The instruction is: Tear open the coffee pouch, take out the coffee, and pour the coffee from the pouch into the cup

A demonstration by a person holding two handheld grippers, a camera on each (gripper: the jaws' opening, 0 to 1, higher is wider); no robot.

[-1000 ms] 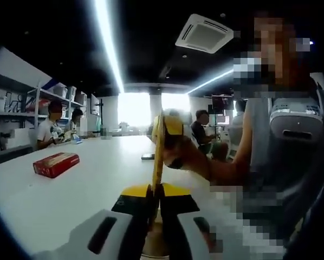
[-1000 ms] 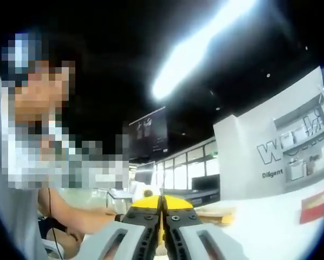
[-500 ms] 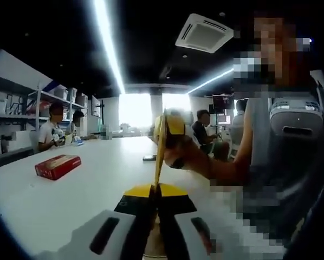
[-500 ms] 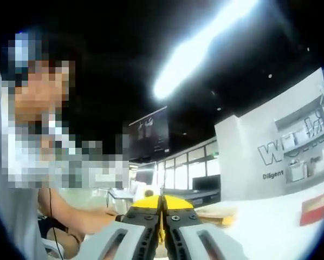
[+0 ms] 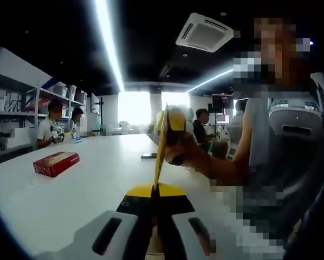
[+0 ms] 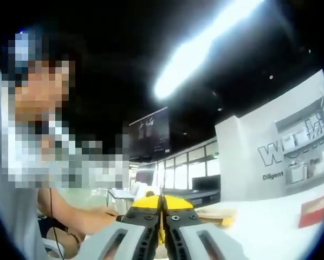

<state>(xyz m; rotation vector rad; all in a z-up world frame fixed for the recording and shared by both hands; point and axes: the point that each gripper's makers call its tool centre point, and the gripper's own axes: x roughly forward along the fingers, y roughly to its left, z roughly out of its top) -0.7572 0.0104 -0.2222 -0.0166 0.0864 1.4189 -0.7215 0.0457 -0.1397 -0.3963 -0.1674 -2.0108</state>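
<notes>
Yellow coffee pouch (image 5: 161,142) stands edge-on at frame centre, pinched by both our closed hand-held grippers: left (image 5: 153,196), right (image 6: 161,205). We judge tearing just starting; taking out and pouring remain. Red box (image 5: 56,163) lies left on tabletop (image 5: 70,200).

- The white wall panel (image 6: 276,157), seen in the right gripper view, bears large grey letters cut off after "W".
- Beneath them, on the same panel, a smaller dark line begins "Diligent"; the rest is too small to read.
</notes>
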